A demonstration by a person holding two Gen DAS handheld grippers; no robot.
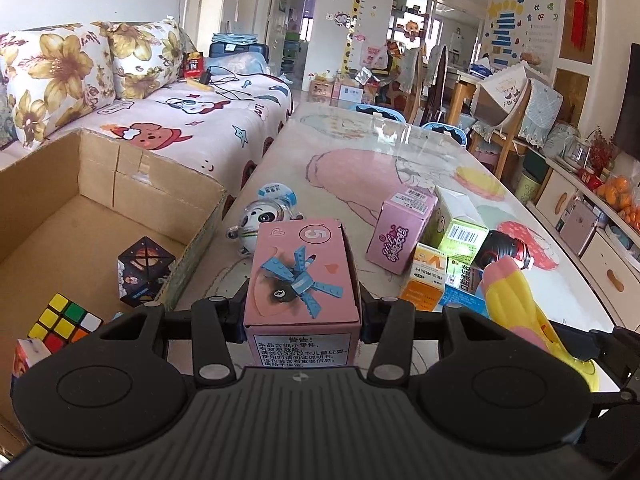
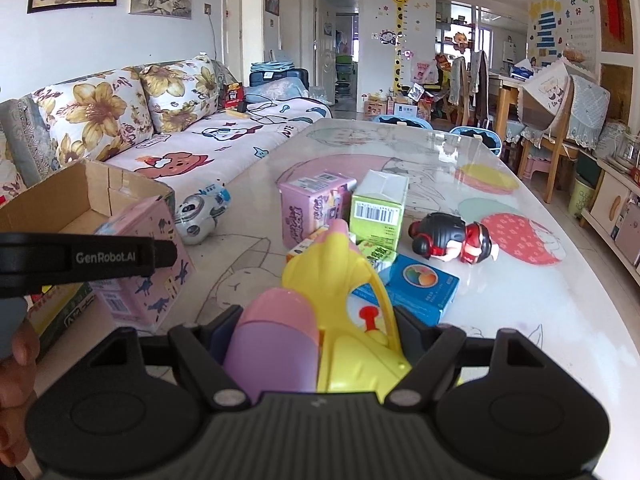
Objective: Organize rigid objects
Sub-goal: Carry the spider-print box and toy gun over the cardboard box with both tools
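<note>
Left tool (image 1: 302, 312): clenched on the pink toy box (image 1: 302, 280), one pad on each side of it.
Pink toy box: it has a big "5" in a circle and a picture of a blue brick bug on top. A white label with black Chinese words faces the camera. Its bottom is hidden behind the tool.
Left tool seen from the right: its black arm (image 2: 80, 258) reads "GenRobot.AI".
Right tool (image 2: 316, 344): clenched on the yellow and pink toy (image 2: 332, 276). The toy's near end is hidden behind the tool, so its full shape is hard to make out.
Cardboard box (image 1: 116, 184): just left of the left tool. A colour cube (image 1: 64, 322) and a black cube (image 1: 144, 270) lie inside. Its near corner is cut off.
Counter (image 1: 360, 152): ahead of both tools, with cartoon pictures on it.
Panda toy (image 1: 260, 222): ahead of the left tool, lying on the counter.
Pink carton (image 1: 400, 228): ahead and to the right, with pink Chinese words and a barcode.
Green carton (image 2: 378, 210): ahead of the right tool, with a barcode; its small words are too tiny to read.
Blue box (image 2: 416, 286): lying flat just ahead of the right tool.
Doll in red and black (image 2: 456, 240): lying on the counter, ahead and to the right of the right tool.
</note>
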